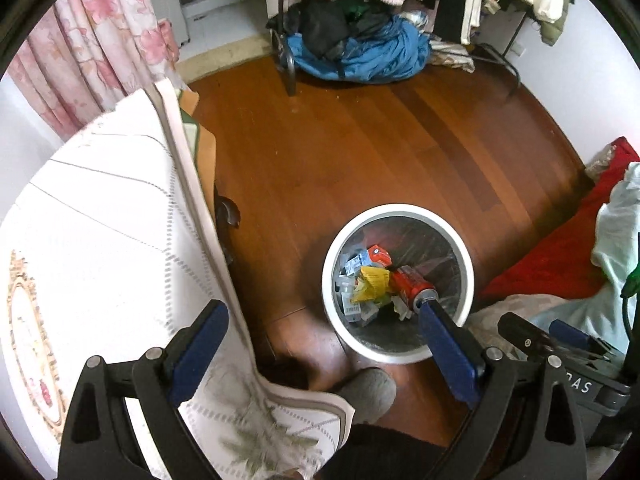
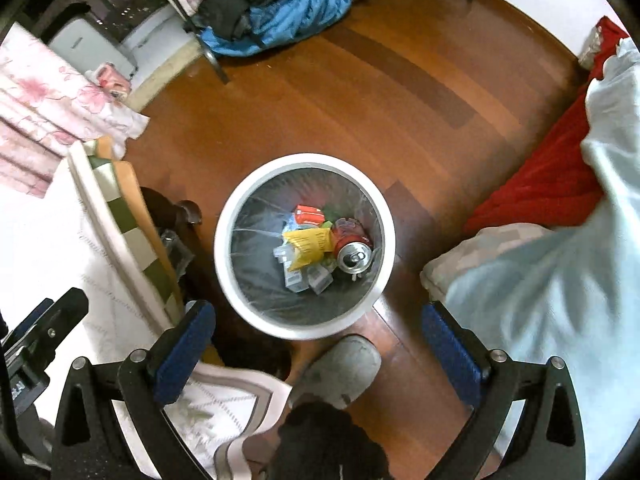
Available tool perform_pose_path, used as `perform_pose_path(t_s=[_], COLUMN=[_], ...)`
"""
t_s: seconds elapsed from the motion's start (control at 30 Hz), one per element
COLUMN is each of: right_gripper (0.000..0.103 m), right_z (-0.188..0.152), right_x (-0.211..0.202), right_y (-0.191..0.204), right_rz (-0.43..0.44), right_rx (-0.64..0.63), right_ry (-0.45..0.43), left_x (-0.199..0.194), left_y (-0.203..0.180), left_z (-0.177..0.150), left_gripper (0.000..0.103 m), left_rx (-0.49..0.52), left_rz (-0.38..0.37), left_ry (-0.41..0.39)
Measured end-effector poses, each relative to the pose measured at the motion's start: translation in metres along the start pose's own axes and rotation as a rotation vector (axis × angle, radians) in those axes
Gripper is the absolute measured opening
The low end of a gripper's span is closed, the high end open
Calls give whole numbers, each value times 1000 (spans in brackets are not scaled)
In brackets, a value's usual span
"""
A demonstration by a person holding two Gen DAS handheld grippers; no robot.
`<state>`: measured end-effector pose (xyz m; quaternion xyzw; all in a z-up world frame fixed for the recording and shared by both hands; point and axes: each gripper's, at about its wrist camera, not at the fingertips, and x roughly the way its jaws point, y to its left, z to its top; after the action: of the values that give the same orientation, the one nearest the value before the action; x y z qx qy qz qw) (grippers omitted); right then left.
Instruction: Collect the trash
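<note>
Left edge of both views: white tablecloth (image 1: 100, 216) drapes over the table side, clear of the floor. Left gripper (image 1: 320, 316) sits bottom-centre of its view, jaws spread wide, nothing between the pads. Centre: white bin (image 2: 228, 216) stands upright on the wood floor (image 2: 360, 100), liner in, so drops land from above. Trash inside: yellow wrapper (image 2: 310, 242), red can (image 2: 352, 250) lying on its side, clear plastic bits. Right gripper (image 2: 318, 320) hangs above the bin's near rim, likewise spread and empty, probably post-drop. Grey slipper (image 2: 340, 368) just beside the bin. Right edge: red blanket (image 2: 540, 184)
</note>
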<state>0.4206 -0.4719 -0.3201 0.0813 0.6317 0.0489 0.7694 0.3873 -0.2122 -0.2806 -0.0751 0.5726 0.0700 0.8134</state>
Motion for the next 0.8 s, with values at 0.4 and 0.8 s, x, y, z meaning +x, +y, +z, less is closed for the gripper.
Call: perform_pose_path(t_s=[0.4, 0.8], right_gripper=[103, 103], right_z=[-49, -92], right_x=[-154, -275], right_y=[19, 33], right_rz=[96, 201], right_rx=[-84, -177], right_ry=[-150, -236], left_x=[-132, -236], left_y=[20, 33], left_z=[-29, -56], left_gripper=[98, 98], left_rx=[35, 55], left_rz=[-71, -174], left_ry=[-148, -242])
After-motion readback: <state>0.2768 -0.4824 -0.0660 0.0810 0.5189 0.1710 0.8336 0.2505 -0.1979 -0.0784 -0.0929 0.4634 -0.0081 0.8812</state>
